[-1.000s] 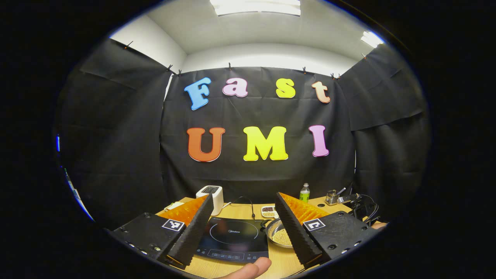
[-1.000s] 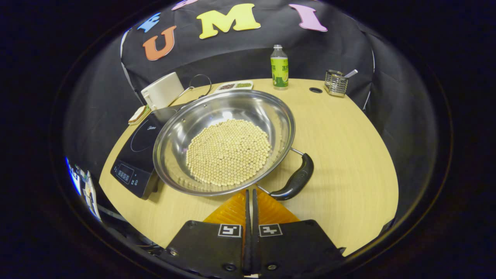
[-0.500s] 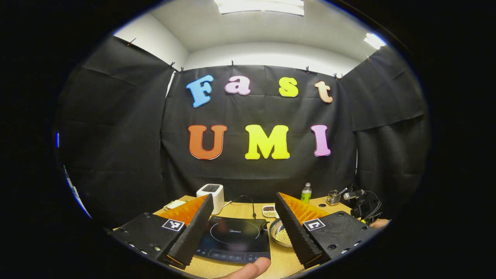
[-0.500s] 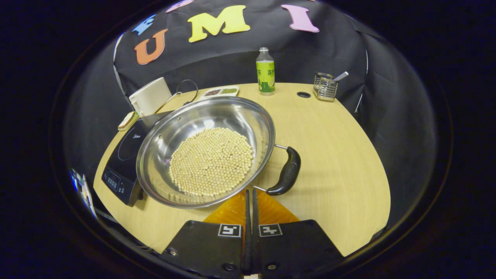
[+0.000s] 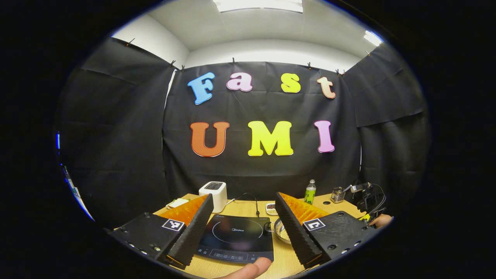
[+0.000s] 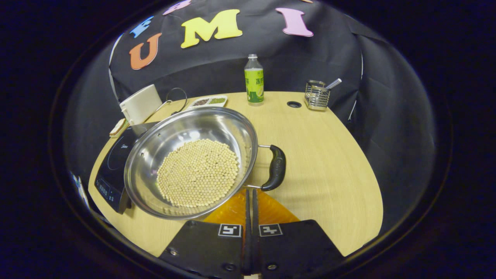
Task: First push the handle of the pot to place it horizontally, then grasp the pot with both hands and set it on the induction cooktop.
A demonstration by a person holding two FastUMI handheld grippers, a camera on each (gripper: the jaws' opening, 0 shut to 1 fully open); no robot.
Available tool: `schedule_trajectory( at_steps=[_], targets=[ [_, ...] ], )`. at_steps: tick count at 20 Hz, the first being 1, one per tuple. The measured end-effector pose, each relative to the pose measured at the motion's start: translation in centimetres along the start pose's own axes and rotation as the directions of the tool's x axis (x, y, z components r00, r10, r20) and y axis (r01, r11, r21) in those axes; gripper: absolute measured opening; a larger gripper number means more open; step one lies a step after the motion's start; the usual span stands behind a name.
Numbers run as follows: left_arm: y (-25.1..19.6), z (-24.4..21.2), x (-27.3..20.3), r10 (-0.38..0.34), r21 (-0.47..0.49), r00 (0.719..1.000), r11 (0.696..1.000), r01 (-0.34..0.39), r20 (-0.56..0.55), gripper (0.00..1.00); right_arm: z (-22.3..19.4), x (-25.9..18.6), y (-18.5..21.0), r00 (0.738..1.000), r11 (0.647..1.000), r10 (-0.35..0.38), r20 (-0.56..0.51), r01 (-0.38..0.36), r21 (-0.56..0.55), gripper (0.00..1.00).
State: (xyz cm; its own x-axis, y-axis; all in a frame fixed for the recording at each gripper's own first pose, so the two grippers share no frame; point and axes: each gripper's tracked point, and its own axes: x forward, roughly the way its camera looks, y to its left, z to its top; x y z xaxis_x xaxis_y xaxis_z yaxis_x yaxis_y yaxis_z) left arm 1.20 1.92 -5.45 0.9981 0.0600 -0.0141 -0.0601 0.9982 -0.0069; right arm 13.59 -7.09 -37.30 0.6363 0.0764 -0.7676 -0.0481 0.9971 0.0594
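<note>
Since the earlier frame the pot [image 6: 192,162] has turned, its handle [image 6: 276,167] now at its right side. The right gripper view shows the right gripper [image 6: 250,197] pressed together beside it; the left gripper view shows the left gripper [image 5: 244,215] spread above the induction cooktop [image 5: 236,236]. The pot, holding pale beans [image 6: 198,172], overlaps the cooktop at the wooden surface [image 6: 329,155]'s left edge.

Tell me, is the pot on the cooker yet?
Not yet. The pot of beans sits on the table beside the cooktop. The shut right claw is near its black handle. The left claw waits open. Grabbing and lifting remain.
</note>
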Motion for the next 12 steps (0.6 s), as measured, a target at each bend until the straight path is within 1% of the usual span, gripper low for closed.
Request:
schedule_trajectory(
  at_steps=[1,2,3,4,5,6,7,10,11,12],
  targets=[
    [-0.1,0.0,0.1,0.0,0.005,1.0,1.0,0.0,-0.003,0.95,0.2,0.2,-0.3,1.0,1.0,-0.002,0.006,0.002,0.007,0.01],
    [-0.2,-0.2,0.2,0.0,0.012,1.0,1.0,0.0,-0.005,0.95,0.5,0.4,-0.4,1.0,1.0,-0.001,0.012,0.001,0.011,0.04],
    [-0.3,-0.5,0.4,0.0,0.017,1.0,1.0,0.0,-0.01,0.95,0.7,0.6,-0.6,1.0,1.0,0.0,0.018,0.0,0.012,0.01],
    [-0.4,-0.7,0.7,0.0,0.018,1.0,1.0,0.0,-0.015,0.95,0.9,0.8,-0.7,1.0,1.0,0.0,0.024,0.0,0.011,0.04],
    [-0.5,-0.8,0.8,0.0,0.017,1.0,1.0,0.001,-0.02,0.96,1.1,1.0,-0.9,1.0,1.0,-0.002,0.029,0.002,0.01,0.04],
    [-0.7,-1.0,1.0,-0.001,0.017,1.0,1.0,0.002,-0.024,0.95,1.4,1.2,-1.1,0.999,1.0,-0.006,0.033,0.005,0.007,0.0],
    [-0.7,-1.1,1.2,-0.002,0.017,1.0,1.0,0.002,-0.028,0.95,1.6,1.4,-1.3,0.999,1.0,-0.011,0.039,0.011,0.005,0.04],
    [-1.0,-1.6,1.7,-0.005,0.005,0.999,1.0,0.005,-0.037,0.95,2.4,1.9,-1.7,0.998,1.0,-0.027,0.062,0.027,-0.006,0.03],
    [-1.0,-1.8,1.9,-0.007,0.0,0.999,1.0,0.007,-0.041,0.95,2.5,2.1,-1.8,0.997,0.999,-0.03,0.069,0.031,-0.009,0.01],
    [-1.1,-2.0,2.2,-0.009,-0.002,0.999,1.0,0.009,-0.047,0.95,2.7,2.1,-1.9,0.997,0.999,-0.032,0.076,0.033,-0.012,0.04]
  ],
)
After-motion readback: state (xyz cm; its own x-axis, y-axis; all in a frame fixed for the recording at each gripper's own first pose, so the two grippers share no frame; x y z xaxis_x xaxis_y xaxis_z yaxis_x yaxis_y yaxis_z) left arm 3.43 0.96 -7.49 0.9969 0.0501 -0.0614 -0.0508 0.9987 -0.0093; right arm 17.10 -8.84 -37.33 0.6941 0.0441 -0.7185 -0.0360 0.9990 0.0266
